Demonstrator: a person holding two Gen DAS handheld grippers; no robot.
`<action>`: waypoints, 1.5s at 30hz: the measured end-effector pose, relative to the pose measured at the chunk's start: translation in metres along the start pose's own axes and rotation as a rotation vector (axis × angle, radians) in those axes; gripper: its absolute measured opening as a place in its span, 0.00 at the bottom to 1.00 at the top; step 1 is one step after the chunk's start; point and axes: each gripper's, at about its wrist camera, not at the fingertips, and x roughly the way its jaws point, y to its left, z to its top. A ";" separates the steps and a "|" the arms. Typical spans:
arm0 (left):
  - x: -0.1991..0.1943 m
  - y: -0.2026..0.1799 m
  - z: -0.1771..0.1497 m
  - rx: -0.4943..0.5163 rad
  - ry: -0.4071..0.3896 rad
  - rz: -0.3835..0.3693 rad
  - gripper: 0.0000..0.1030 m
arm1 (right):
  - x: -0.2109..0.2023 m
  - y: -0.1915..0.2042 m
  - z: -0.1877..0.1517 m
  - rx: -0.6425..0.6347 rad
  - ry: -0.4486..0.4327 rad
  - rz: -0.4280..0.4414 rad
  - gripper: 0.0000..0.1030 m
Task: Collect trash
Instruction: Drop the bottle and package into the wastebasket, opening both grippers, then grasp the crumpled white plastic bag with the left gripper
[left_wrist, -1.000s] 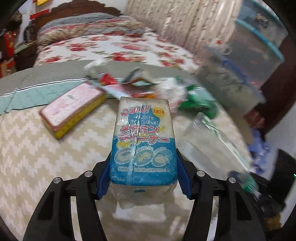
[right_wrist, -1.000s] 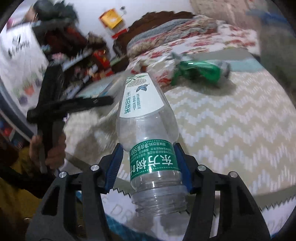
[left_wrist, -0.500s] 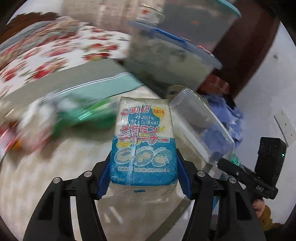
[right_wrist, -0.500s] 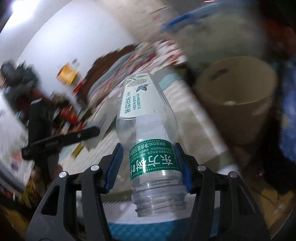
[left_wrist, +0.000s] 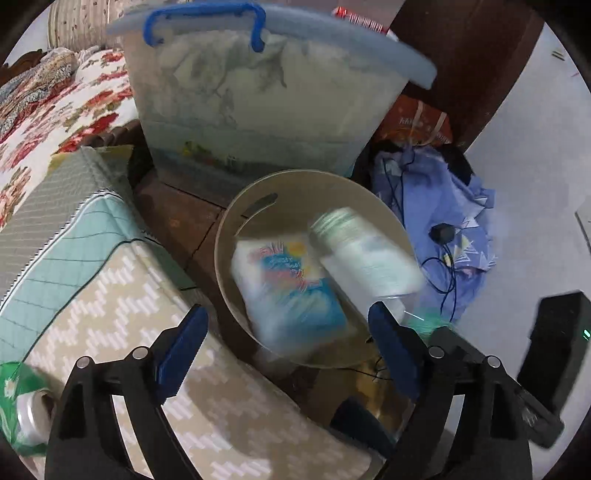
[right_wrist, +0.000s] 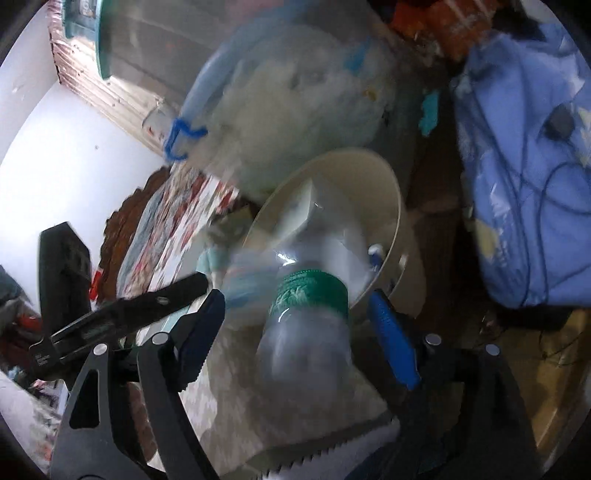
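A beige round bin (left_wrist: 236, 221) stands on the floor beside the bed. My left gripper (left_wrist: 286, 314) hovers over it, its jaws opening. The blue and white sponge packet (left_wrist: 291, 288) is free of the pads and blurred, inside the bin's mouth. My right gripper (right_wrist: 295, 295) is also opening. The clear bottle with a green label (right_wrist: 306, 325) lies loose between its jaws, touching neither pad, its far end over the bin (right_wrist: 369, 166). In the left wrist view the bottle (left_wrist: 365, 254) shows blurred at the bin's right rim.
A large translucent tub with a blue handle (left_wrist: 258, 92) stands behind the bin. Blue cloth with black cables (left_wrist: 443, 206) lies on the floor to the right. The bed's zigzag cover (left_wrist: 110, 295) is to the left, with a crushed green can (left_wrist: 22, 406) on it.
Both grippers swung from over the bed to above the bin and opened. The sponge packet and the bottle, gripped before, are now loose and dropping toward the bin.
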 end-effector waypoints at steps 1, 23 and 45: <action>0.000 0.000 -0.001 -0.005 0.001 -0.002 0.82 | -0.002 0.002 0.002 -0.015 -0.012 -0.001 0.78; -0.177 0.196 -0.272 -0.299 -0.157 0.177 0.81 | 0.050 0.173 -0.090 -0.393 0.233 0.247 0.63; -0.241 0.255 -0.342 -0.504 -0.391 0.154 0.80 | 0.228 0.362 -0.174 -0.723 0.937 0.355 0.62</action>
